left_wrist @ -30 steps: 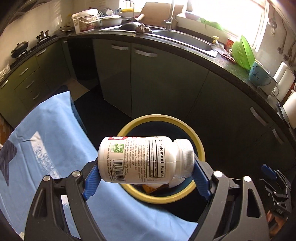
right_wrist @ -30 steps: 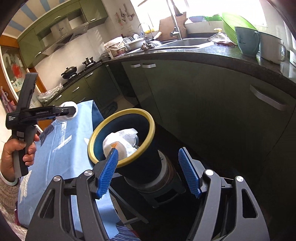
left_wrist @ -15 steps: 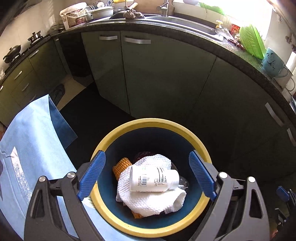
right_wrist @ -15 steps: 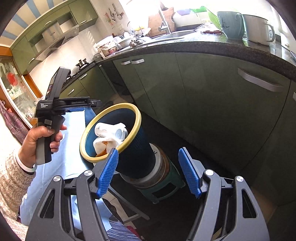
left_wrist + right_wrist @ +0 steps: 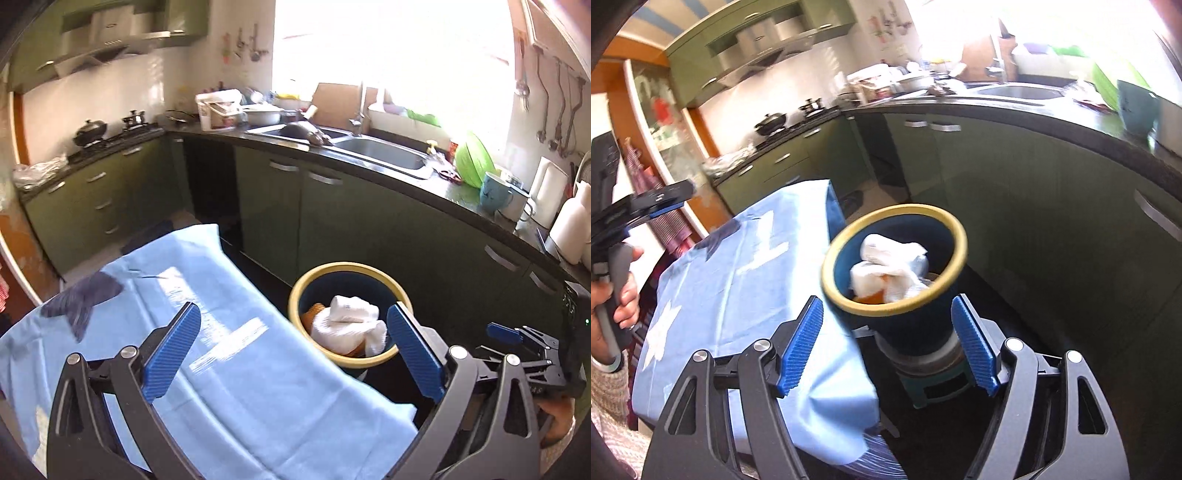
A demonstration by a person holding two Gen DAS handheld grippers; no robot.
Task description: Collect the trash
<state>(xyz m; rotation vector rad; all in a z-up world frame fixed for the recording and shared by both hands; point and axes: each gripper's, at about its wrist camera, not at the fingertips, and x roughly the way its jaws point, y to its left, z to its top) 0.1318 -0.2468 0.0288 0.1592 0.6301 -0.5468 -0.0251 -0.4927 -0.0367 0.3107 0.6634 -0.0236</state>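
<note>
Since half a second ago our left gripper (image 5: 293, 347) has pulled up and back from over the bin (image 5: 352, 268), which now sits small beyond its blue pads; a second ago those pads clamped the supplement bottle (image 5: 354, 309), and now they stand wide apart with nothing between them. We take the white cylinder lying on the paper towel (image 5: 343, 334) inside the bin to be that bottle (label not legible here). Our right gripper (image 5: 886, 345) is likewise spread wide and empty, framing the bin from lower down. We judge this drop done. The blue cloth (image 5: 229, 354) shows no further trash, but its near edge is cut off by the fingers, and motion blur smears the right view.
</note>
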